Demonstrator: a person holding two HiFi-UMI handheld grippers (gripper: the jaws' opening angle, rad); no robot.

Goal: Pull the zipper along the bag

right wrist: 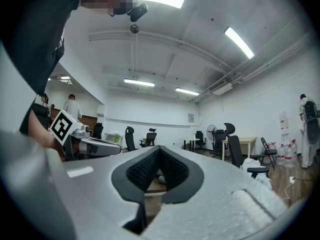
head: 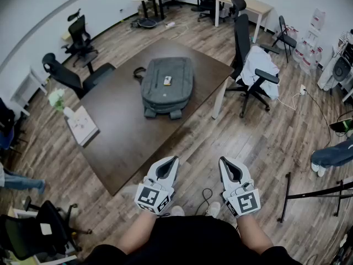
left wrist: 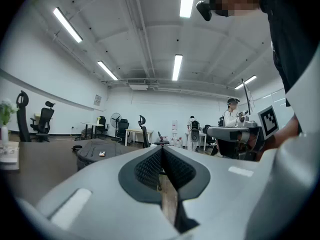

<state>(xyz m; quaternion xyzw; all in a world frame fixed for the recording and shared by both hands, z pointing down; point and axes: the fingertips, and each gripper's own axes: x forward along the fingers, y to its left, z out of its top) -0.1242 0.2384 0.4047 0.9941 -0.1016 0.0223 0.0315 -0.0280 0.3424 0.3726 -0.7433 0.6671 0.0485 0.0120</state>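
Observation:
A grey backpack (head: pixel 165 85) lies flat on the dark brown table (head: pixel 121 137), with a small tag on its top face. Seen low from the left gripper view, the backpack (left wrist: pixel 97 153) is a dark mound far ahead at the left. My left gripper (head: pixel 171 161) is held near my body, well short of the table's near corner, jaws shut and empty. My right gripper (head: pixel 225 163) hangs beside it over the wooden floor, also shut with nothing in it. Both point toward the table. The zipper is too small to make out.
A notebook (head: pixel 81 125) and a small plant (head: pixel 57 99) sit on the table's left end. Office chairs (head: pixel 251 65) ring the table, one draped with white cloth. A black stand (head: pixel 309 195) lies on the floor at the right. People stand further off in the room.

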